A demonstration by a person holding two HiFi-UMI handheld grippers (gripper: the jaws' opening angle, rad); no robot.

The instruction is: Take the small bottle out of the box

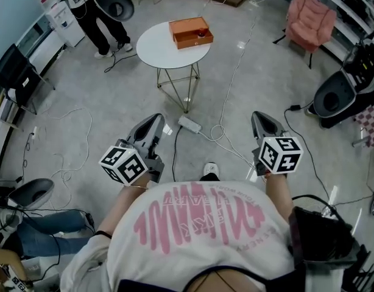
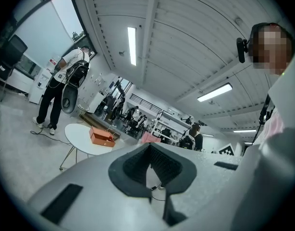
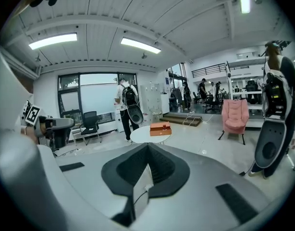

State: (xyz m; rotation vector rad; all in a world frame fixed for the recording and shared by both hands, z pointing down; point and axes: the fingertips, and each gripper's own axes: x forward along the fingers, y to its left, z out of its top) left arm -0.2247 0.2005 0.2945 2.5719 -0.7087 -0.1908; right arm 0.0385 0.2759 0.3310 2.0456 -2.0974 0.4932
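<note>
An orange box (image 1: 190, 32) lies open on a round white table (image 1: 156, 47) some way ahead of me. A small dark reddish item (image 1: 201, 33) shows inside it; it is too small to tell if it is the bottle. Both grippers hang close to my body, well short of the table. My left gripper (image 1: 153, 121) is shut and holds nothing. So is my right gripper (image 1: 260, 119). In the left gripper view the closed tips (image 2: 150, 148) point past the box (image 2: 102, 136). The right gripper view shows the shut gripper (image 3: 147, 147) aimed at the box (image 3: 160, 128).
A power strip (image 1: 189, 124) and loose cables lie on the floor between me and the table. A pink armchair (image 1: 310, 20) stands at the back right, and a black pod chair (image 1: 333, 96) at the right. A person (image 1: 92, 11) stands at the back left.
</note>
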